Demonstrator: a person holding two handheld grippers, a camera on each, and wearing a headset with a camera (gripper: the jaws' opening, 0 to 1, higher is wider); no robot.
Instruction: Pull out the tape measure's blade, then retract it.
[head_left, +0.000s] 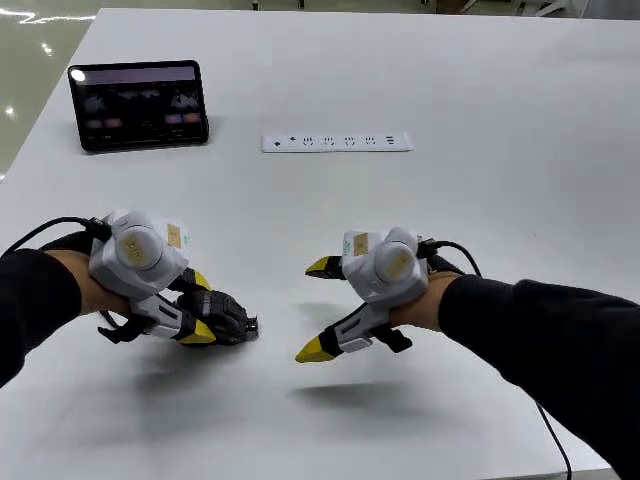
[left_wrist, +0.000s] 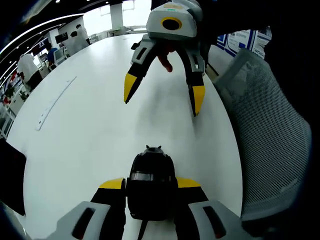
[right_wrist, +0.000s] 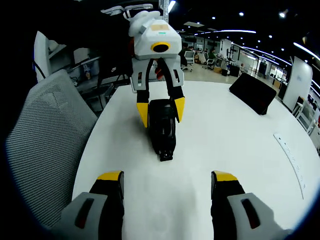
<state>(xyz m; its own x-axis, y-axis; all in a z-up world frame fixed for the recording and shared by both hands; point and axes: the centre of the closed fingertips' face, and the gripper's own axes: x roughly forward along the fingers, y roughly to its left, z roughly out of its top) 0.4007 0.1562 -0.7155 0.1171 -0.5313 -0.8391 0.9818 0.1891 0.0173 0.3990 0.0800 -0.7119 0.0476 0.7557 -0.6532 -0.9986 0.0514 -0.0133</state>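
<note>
The white table (head_left: 480, 100) runs off the head view, with a grey mesh chair (left_wrist: 265, 150) cut off beside it, a dark tablet (head_left: 138, 104), its screen too dim to read, propped far left, and a white power strip (head_left: 337, 142) lying mid-table. The right gripper (head_left: 314, 308) hangs with yellow-tipped jaws spread wide, facing the left gripper (head_left: 200, 307), which pinches the black tape measure (head_left: 230, 318) low on the table. Its jaws cover the case's sides, and the mouth piece is too small to make out.
</note>
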